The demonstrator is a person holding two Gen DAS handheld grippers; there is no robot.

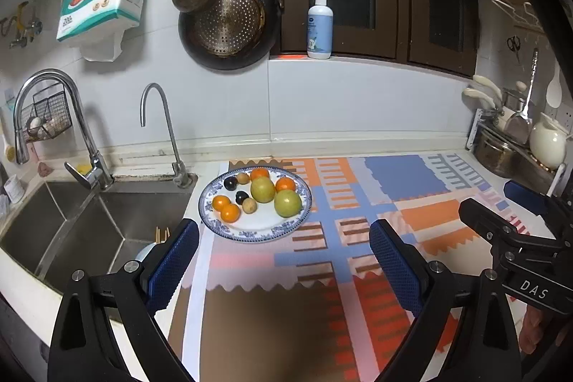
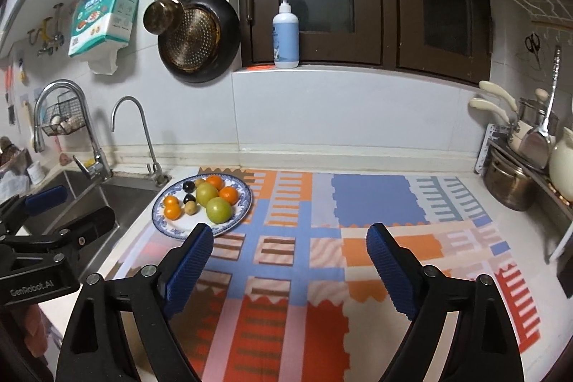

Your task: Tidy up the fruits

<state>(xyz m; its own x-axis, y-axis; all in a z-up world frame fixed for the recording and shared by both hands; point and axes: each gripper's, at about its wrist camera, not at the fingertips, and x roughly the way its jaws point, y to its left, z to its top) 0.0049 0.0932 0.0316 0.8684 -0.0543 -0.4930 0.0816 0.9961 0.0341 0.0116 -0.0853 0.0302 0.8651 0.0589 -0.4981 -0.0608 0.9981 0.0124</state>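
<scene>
A blue-patterned white plate (image 1: 265, 230) (image 2: 234, 219) sits on the patterned mat beside the sink. It holds two green apples (image 1: 287, 202) (image 2: 218, 209), several oranges (image 1: 230, 212) (image 2: 172, 211), two dark plums (image 1: 242, 196) (image 2: 189, 199) and two small brown fruits (image 1: 249, 205) (image 2: 191, 208). My left gripper (image 1: 284, 237) is open and empty, hovering just in front of the plate. My right gripper (image 2: 290, 238) is open and empty, over the mat to the right of the plate. The right gripper also shows in the left wrist view (image 1: 501, 203).
A steel sink (image 1: 71, 224) with two taps (image 1: 168, 127) lies left of the plate. Pots, utensils and a white jug (image 2: 562, 167) crowd the right end of the counter. A soap bottle (image 1: 319, 24) stands on the window sill. Pans (image 1: 229, 24) hang on the wall.
</scene>
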